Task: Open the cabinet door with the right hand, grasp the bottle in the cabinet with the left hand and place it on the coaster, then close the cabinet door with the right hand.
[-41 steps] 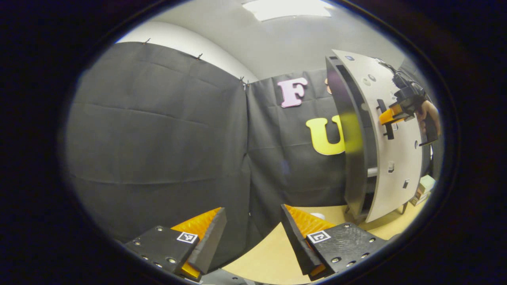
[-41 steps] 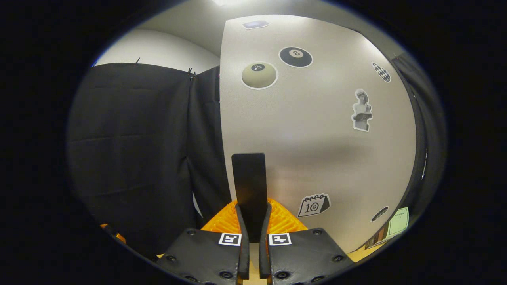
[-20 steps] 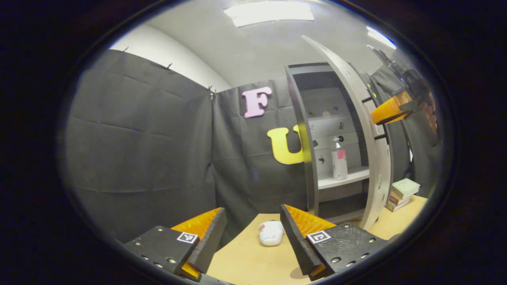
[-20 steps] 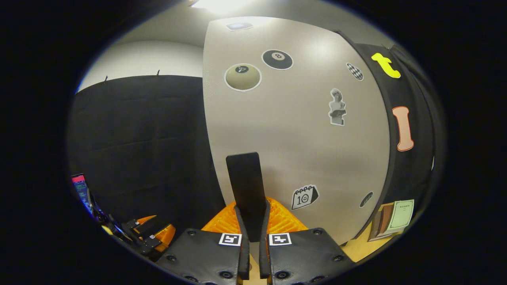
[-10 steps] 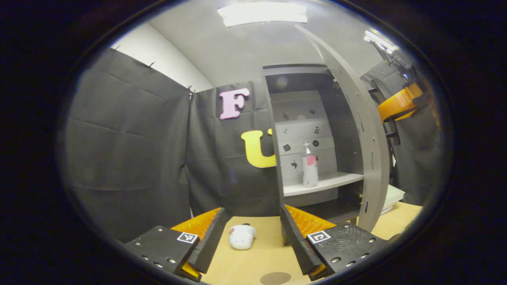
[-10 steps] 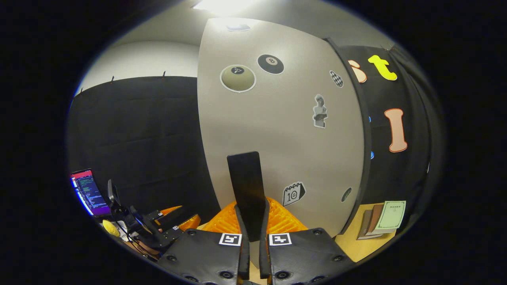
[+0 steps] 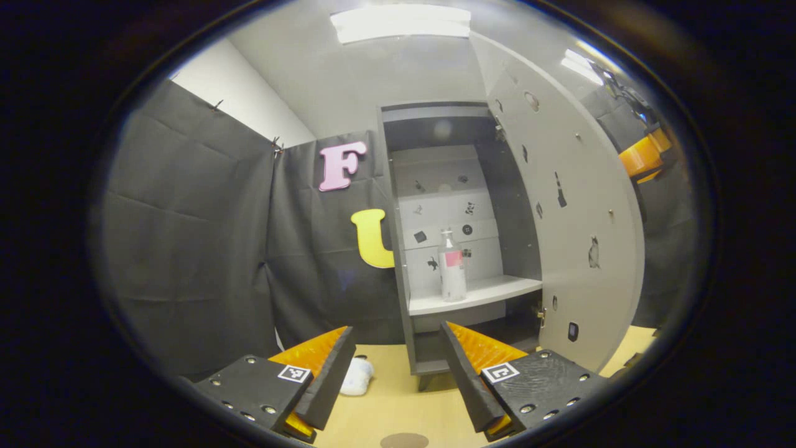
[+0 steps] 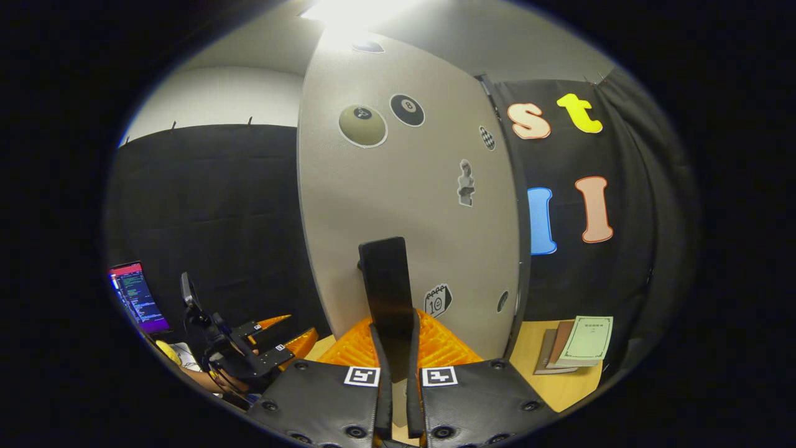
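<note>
Clamping door handle (image 8: 388,292) with right gripper (image 8: 396,379) — cabinet door (image 7: 572,205) swung wide; left gripper (image 7: 395,373) fingers spread, empty, bottle (image 7: 452,266) at 12 o'clock.

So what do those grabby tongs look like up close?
Each of the tongs has two wedge-shaped fingers with ribbed inner faces, bolted to flat black plates. Each plate carries a small black-and-white square marker and round screw heads. See the left tongs and the right tongs.

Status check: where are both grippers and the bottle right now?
Right gripper shut on door handle, door wide open. Left gripper open, short of cabinet. Bottle upright on shelf, path looks clear.
</note>
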Demonstrator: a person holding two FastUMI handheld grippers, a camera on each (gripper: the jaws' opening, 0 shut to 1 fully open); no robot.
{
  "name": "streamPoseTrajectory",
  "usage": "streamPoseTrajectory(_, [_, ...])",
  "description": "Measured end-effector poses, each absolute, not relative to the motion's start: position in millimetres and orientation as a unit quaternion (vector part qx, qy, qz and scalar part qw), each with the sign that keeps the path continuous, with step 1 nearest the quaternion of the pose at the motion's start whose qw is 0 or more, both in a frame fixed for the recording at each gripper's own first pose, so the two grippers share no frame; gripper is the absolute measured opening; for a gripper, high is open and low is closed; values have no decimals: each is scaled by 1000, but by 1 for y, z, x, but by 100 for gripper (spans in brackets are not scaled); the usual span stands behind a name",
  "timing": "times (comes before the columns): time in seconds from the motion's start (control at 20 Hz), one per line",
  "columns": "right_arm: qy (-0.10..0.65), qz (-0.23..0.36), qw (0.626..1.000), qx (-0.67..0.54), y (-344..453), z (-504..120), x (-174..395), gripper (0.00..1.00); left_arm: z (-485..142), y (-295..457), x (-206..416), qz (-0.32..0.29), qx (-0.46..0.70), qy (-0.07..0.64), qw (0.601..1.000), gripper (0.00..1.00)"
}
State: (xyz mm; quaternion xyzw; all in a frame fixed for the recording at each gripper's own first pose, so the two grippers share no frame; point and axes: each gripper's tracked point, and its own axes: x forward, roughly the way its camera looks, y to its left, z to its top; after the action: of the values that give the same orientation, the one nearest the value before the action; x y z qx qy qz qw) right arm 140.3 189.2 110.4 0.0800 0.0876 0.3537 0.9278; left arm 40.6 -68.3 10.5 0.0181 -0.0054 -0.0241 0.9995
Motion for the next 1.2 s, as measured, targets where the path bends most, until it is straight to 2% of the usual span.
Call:
streamPoseTrajectory(0.4, [75,292,949,92,138,106,151,10,16,-110,35,-39,22,-5,999,86])
streamPoseTrajectory(0.5, [70,271,956,92,123,106,156,10,16,-118,30,-40,21,-4,999,83])
streamPoseTrajectory(0.7, [57,220,970,89,93,103,172,10,19,-131,19,-41,21,-2,999,84])
streamPoseTrajectory(0.75, [55,224,968,101,95,103,171,6,18,-134,18,-41,22,-1,999,84])
streamPoseTrajectory(0.8, [56,234,964,115,99,103,169,9,19,-137,17,-39,24,-2,999,83])
streamPoseTrajectory(0.95, [49,234,966,102,99,102,170,10,20,-148,19,-40,30,-2,999,83])
streamPoseTrajectory(1.0, [47,232,967,96,95,103,166,14,23,-151,20,-42,33,-3,999,83])
streamPoseTrajectory(1.15, [47,250,960,120,88,105,150,14,35,-160,27,-56,32,-8,998,86])
streamPoseTrajectory(1.2, [51,257,956,129,82,105,143,17,41,-163,34,-60,30,-9,998,84])
